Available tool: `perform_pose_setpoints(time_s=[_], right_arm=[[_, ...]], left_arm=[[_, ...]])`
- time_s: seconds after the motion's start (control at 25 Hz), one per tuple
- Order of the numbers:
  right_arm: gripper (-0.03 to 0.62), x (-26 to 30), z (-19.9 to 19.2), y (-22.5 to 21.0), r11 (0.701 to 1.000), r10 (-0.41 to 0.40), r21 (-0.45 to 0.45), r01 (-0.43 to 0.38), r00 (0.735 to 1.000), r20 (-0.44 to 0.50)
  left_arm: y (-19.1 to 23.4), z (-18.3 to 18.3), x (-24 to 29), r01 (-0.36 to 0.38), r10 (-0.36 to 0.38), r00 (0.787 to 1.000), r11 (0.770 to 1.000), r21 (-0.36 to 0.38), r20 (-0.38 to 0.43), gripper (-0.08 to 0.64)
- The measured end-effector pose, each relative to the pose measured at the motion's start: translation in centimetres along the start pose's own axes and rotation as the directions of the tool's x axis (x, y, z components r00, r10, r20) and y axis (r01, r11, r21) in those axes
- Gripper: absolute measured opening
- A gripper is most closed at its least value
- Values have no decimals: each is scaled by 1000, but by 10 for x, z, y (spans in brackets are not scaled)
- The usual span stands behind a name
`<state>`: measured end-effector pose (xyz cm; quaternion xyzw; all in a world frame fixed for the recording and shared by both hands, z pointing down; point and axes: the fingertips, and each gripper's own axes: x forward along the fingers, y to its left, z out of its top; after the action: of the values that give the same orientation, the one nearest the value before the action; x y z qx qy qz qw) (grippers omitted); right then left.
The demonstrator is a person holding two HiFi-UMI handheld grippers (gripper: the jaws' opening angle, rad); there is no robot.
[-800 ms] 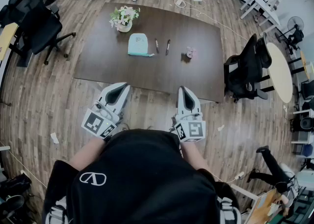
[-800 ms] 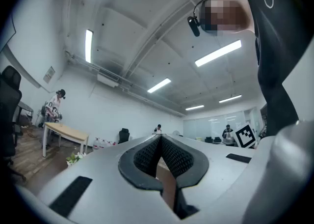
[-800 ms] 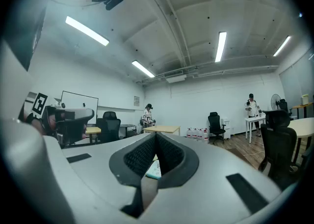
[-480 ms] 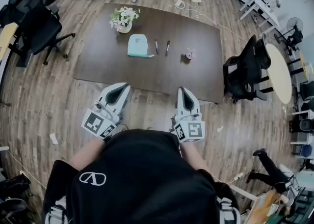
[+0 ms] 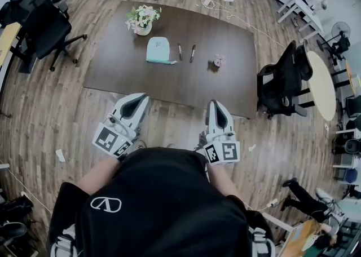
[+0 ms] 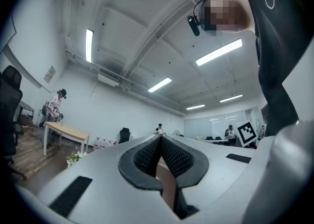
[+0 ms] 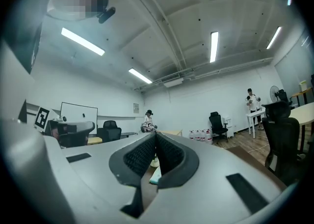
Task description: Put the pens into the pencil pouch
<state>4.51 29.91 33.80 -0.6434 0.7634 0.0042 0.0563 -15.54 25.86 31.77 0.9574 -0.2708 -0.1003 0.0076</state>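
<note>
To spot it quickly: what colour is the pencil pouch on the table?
The pencil pouch is light teal; clearest in the head view.

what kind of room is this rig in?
Probably an open office or lab: black office chair, dark brown table, wood-plank floor, ceiling strip lights.

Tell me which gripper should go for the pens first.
Probably the right. The pens lie to the right of the pouch, more in line with the right gripper. The left gripper faces the pouch. Both are shut, empty and short of the table.
</note>
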Motion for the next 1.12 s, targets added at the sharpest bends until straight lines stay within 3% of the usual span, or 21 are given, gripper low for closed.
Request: perform_pose_setpoints(time_s=[0.68, 0.92, 1.12], right_arm=[[-2, 13, -27, -85, 992, 89, 94, -90, 996, 17], [-2, 70, -31, -96, 993, 92, 80, -93, 996, 14], [-2, 138, -27, -102, 997, 44, 61, -44, 999, 4]], left_arm=[[-17, -36, 56, -130, 134, 988, 990, 60, -77, 3], [38, -40, 93, -127, 131, 990, 989, 70, -60, 3], [104, -37, 136, -81, 83, 996, 996, 46, -39, 3]])
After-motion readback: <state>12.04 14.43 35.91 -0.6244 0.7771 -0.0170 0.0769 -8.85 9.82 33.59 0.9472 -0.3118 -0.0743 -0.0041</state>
